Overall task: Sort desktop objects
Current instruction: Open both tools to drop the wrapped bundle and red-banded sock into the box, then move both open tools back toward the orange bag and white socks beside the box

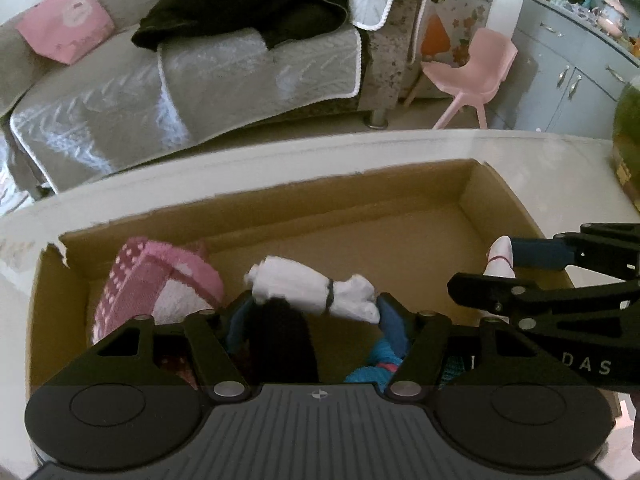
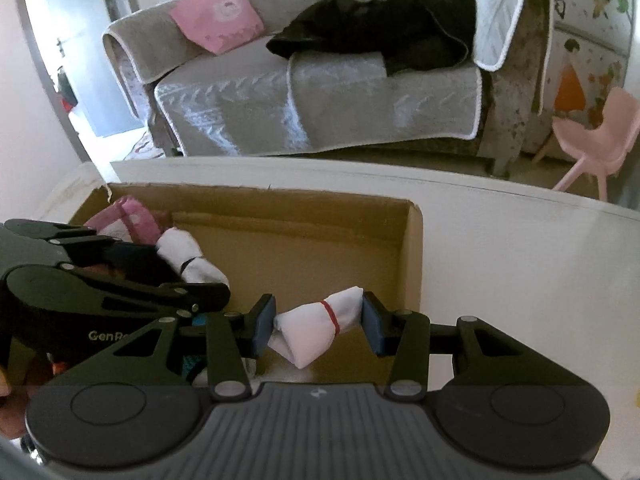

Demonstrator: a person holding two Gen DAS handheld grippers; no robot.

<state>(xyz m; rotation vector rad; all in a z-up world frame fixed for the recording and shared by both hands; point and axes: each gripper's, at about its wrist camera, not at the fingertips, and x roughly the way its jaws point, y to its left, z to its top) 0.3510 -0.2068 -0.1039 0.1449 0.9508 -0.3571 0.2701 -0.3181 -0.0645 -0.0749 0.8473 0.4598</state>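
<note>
Left wrist view: the cardboard box (image 1: 464, 196) lies open on the white surface (image 1: 280, 152) and serves as the landmark. The left claw (image 1: 314, 312) reaches down into the box near its front wall, its blue pads on either end of a white cloth roll with a black band (image 1: 308, 286). Something dark (image 1: 284, 340) lies under that roll between the fingers; whether it is cloth I cannot tell. The claw is grasping the roll. At the left end of the box sits a pink and white folded towel (image 1: 156, 284). Blue knitted fabric (image 1: 376, 364) shows at the front wall of the box, under the claw's right finger. At the right end of the box the right claw (image 1: 500, 264) comes in from the side with a white bundle tied with a red band (image 1: 500, 258) between its fingers. Beyond the box stand a grey-covered sofa (image 1: 200, 80) and a pink chair (image 1: 472, 68).

Right wrist view: the right claw (image 2: 318, 326) is clenched on the white bundle tied with a red band (image 2: 316, 330), held just above the right end of the box (image 2: 412, 256), near its right wall. The left claw (image 2: 152, 276) is further left inside the box, with the black-banded roll (image 2: 188, 256) beside it and the pink towel (image 2: 128, 218) in the far left corner.
</note>
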